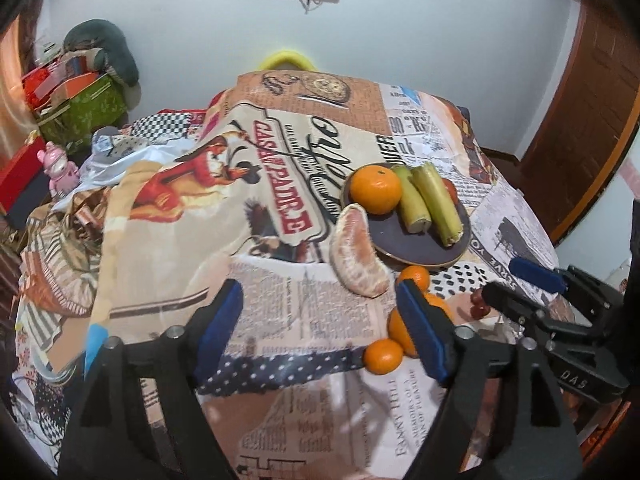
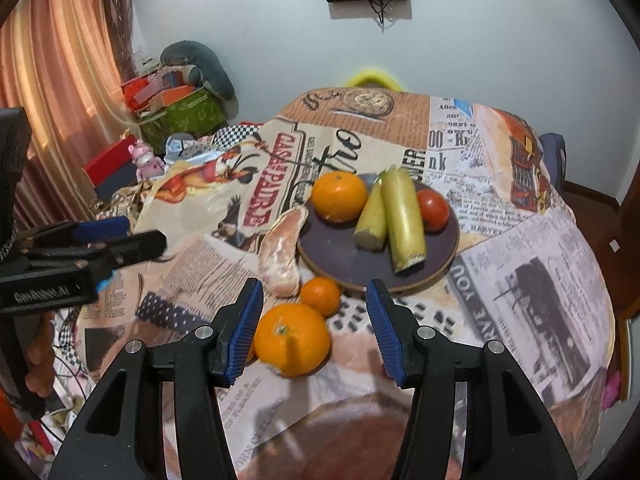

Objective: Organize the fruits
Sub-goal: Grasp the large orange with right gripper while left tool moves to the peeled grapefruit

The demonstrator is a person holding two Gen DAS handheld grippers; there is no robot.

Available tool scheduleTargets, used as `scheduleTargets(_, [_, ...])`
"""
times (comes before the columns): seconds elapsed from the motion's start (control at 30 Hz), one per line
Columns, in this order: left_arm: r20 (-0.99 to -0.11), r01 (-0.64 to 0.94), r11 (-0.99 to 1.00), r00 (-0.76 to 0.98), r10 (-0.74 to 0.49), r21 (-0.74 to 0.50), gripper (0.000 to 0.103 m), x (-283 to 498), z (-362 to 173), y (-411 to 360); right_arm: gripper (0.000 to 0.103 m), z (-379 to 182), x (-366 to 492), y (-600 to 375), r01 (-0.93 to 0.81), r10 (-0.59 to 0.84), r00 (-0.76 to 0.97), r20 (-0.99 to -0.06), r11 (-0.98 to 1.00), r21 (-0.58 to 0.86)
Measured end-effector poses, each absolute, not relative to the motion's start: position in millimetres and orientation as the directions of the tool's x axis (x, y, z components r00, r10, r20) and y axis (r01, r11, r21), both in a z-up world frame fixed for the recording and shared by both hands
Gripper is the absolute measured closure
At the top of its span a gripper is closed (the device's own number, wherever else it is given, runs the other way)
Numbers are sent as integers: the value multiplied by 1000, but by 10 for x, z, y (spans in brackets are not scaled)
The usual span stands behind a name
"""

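Right gripper: jaws spread wide, holding nothing, poised over the large orange, which lies between its blue pads on the tabletop near the front edge.
Left gripper: also wide open and empty, hovering over bare cloth toward the left edge.
Loose fruit: a small orange just behind the large one; a peeled citrus half touching the plate's left rim.
Plate: dark, round, mid-tabletop, carrying another orange, two bananas and a tomato.
Orientation: large orange sits stem-end up, with no long axis; bananas point front to back.
Handling (judgement): the orange looks firm, fairly light and prone to roll; gripping across its widest middle seems safest. The peeled half looks soft and easily crushed.
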State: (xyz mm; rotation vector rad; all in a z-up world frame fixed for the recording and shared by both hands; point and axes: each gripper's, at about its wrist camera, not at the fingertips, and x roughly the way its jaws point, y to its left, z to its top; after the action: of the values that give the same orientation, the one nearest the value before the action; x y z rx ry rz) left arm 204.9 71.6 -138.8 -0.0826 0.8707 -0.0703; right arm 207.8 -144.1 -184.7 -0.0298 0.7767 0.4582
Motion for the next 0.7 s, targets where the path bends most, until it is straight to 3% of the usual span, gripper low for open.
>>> scheduleTargets(0.07, [-740, 7, 995, 668, -76, -95, 17, 1965, -1386, 796, 44, -1916, 2064, -1410, -403, 385, 617, -687, 904, 144])
scheduleTargets(0.2, [-718, -2, 999, 695, -37, -54, 11, 1859, -1383, 880, 44, -2068, 2088, -1324, -396, 379, 593, -711, 906, 153])
scheduleTargets(0.7, [-754, 22, 999, 654, -49, -46, 7, 1834, -1594, 1015, 41, -2429, 2198, -1080, -376, 334, 541, -772, 917, 133])
